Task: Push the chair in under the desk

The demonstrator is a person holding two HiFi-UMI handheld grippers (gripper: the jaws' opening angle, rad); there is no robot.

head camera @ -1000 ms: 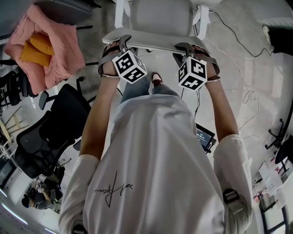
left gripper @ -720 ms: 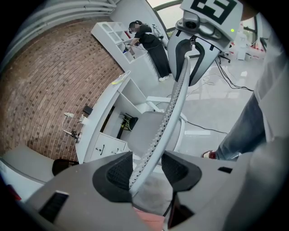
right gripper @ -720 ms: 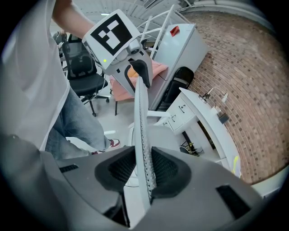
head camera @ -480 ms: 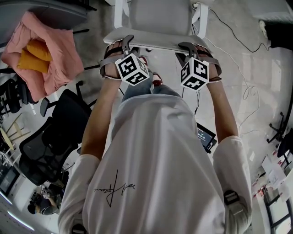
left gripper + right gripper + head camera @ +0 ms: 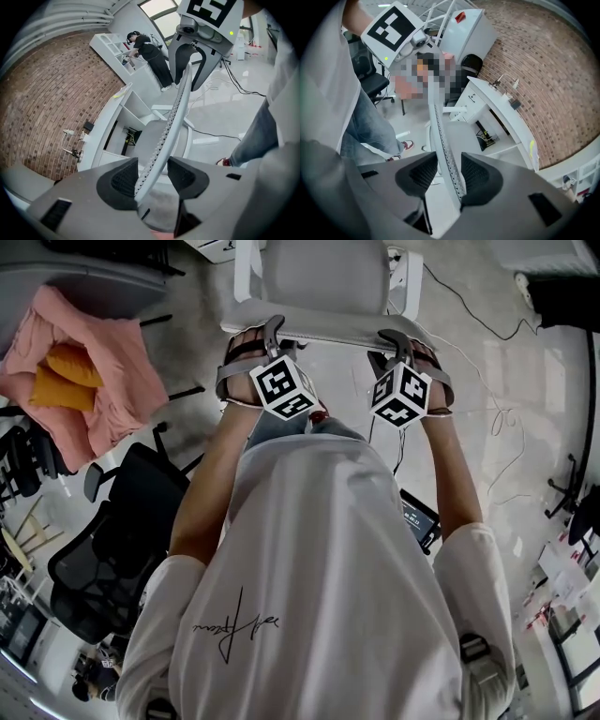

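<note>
Left tongs (image 5: 152, 174) are standing apart, loosely straddling the chair (image 5: 323, 277) back's rim (image 5: 180, 108). Right tongs (image 5: 444, 172) have just been opening, released, with the rim between them.

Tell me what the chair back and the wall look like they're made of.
Chair back: pale grey and matte, probably moulded plastic. Its rim carries rows of small holes, perhaps to hold a mesh.
Wall: reddish-brown brick, rough and unpainted, with pale mortar joints showing in regular courses.
</note>
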